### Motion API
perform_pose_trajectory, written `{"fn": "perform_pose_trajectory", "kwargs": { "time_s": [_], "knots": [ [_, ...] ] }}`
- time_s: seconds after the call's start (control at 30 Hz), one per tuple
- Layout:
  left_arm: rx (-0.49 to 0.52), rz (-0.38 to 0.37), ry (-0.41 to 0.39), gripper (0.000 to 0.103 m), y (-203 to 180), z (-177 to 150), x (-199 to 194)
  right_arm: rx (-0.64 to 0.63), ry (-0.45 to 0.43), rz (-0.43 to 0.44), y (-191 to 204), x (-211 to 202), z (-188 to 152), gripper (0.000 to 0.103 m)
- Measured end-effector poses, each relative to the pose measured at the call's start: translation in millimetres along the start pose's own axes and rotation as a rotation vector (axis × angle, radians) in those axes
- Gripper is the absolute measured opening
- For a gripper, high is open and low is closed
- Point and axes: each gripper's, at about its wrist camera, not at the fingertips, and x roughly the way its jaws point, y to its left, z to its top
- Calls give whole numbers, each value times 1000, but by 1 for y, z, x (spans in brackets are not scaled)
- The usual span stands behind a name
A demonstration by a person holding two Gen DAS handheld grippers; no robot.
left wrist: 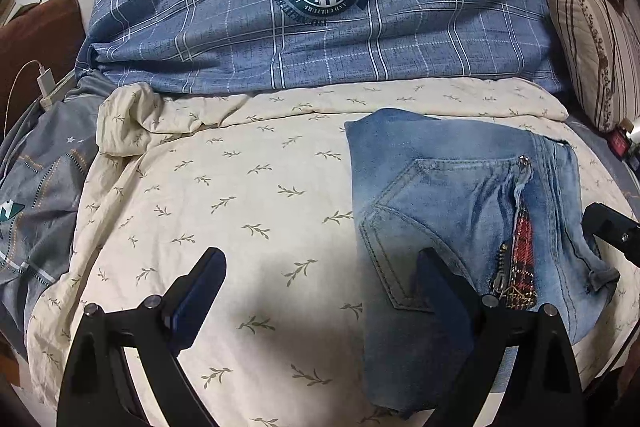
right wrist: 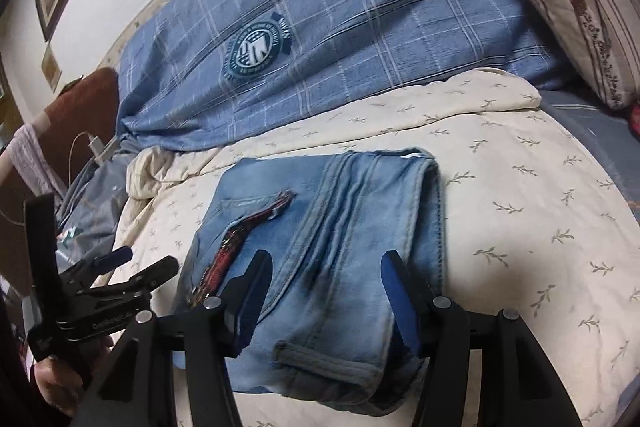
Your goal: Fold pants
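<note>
Light blue jeans (left wrist: 460, 211) lie folded into a compact rectangle on the cream leaf-print bedspread (left wrist: 248, 195), back pocket and a red plaid zipper patch facing up. My left gripper (left wrist: 320, 267) is open, hovering above the bedspread at the jeans' left edge, its right finger over the denim. In the right wrist view the folded jeans (right wrist: 332, 227) lie straight ahead. My right gripper (right wrist: 326, 267) is open, its fingers spread over the near end of the jeans, holding nothing. The left gripper also shows at the left of that view (right wrist: 132, 263), held in a hand.
A blue plaid duvet (left wrist: 320, 11) with a round crest is bunched behind the bedspread. A striped pillow (left wrist: 596, 55) lies at the right. Grey bedding (left wrist: 36, 203) and a white charger with its cable (left wrist: 46, 83) sit at the left.
</note>
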Motion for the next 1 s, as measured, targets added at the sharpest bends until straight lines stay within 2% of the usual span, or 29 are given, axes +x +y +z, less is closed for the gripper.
{"fn": "perform_pose_trajectory", "kwargs": {
  "time_s": [0.67,1.0],
  "knots": [
    [-13,-2,6,96,3,0,1,27,-11,-13,-7,-3,2,61],
    [-97,-97,33,96,25,4,9,175,45,26,-55,-4,9,62]
  ]
}}
